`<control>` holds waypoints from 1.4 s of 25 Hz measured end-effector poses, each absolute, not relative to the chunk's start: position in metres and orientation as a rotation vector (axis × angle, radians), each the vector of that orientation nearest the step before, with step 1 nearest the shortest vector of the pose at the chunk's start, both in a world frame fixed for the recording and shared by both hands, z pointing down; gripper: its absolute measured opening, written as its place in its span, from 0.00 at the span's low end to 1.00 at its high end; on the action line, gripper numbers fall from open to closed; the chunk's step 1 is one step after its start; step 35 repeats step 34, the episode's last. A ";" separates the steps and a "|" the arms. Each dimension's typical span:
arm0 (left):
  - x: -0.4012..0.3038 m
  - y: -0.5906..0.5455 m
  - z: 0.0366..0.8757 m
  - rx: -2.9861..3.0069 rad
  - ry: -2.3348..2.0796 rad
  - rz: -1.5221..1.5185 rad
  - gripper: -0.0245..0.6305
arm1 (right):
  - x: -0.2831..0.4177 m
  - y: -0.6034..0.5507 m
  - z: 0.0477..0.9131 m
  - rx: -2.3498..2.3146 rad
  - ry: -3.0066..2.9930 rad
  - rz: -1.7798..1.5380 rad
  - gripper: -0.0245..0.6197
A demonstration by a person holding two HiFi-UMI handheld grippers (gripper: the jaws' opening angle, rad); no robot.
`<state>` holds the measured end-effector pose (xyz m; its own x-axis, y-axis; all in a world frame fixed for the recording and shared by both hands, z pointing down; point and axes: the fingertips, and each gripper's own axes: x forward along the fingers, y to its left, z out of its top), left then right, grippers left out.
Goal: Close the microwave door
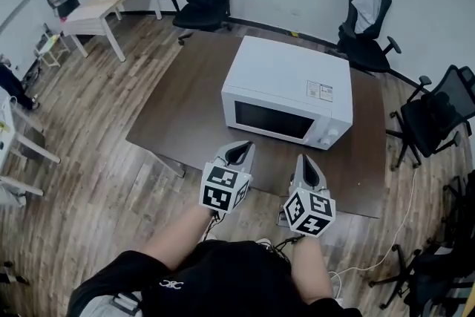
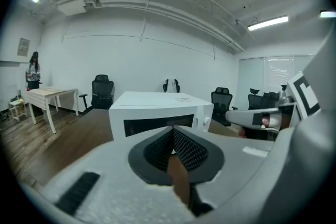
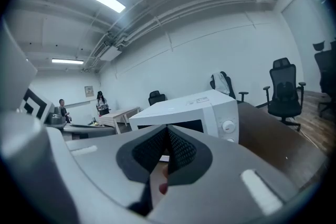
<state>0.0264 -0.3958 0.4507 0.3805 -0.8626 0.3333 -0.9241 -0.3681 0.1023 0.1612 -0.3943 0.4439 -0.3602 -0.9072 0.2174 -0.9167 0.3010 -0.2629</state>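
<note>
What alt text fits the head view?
A white box-shaped microwave, door closed, sits on a dark brown rectangular table. Just in front of it, the person holds the left gripper and right gripper, both shut and empty, clear of the door.

Same microwave (image 1: 286, 89) in all three views

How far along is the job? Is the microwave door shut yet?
Done: the door of the microwave sits flush, shut. In hand: nothing; the left tongs and the right tongs are both closed, empty, and apart from the microwave. Left: nothing that I can see.
</note>
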 end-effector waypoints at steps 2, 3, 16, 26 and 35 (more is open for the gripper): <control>0.007 -0.389 0.445 2.355 -1.614 0.307 0.05 | 0.143 -0.392 0.438 1.731 -2.529 0.487 0.05; -0.002 -0.387 0.443 2.345 -1.631 0.296 0.05 | 0.135 -0.391 0.435 1.721 -2.539 0.472 0.05; -0.052 -0.372 0.439 2.301 -1.675 0.255 0.05 | 0.090 -0.383 0.426 1.670 -2.555 0.422 0.05; -0.056 -0.369 0.438 2.335 -1.669 0.280 0.05 | 0.081 -0.378 0.428 1.679 -2.535 0.410 0.05; -0.055 -0.365 0.437 2.353 -1.644 0.275 0.05 | 0.078 -0.372 0.428 1.676 -2.528 0.406 0.05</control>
